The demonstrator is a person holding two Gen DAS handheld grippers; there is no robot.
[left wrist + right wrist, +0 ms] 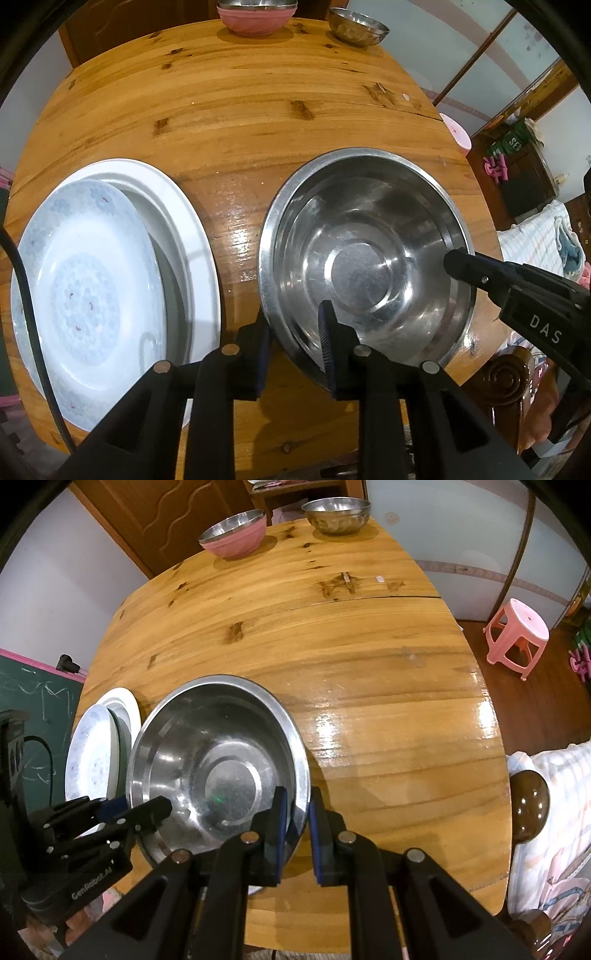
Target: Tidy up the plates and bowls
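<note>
A large steel bowl (369, 266) (218, 768) sits near the front of the round wooden table (258, 110). My left gripper (291, 325) straddles its near-left rim, one finger outside and one inside; the pads stand off the metal, so it is open. My right gripper (297, 801) is shut on the bowl's opposite rim, and the left wrist view shows its tip (456, 262) there. To the left, a blue-patterned plate (88, 288) (92, 757) lies off-centre on a wider white plate (184, 221) (127, 701).
At the table's far edge stand a pink bowl (255, 18) (236, 535) with a steel bowl nested in it, and a separate steel bowl (358, 27) (336, 515). A pink stool (517, 635) and a chair knob (528, 805) are to the right, a chalkboard (33, 709) to the left.
</note>
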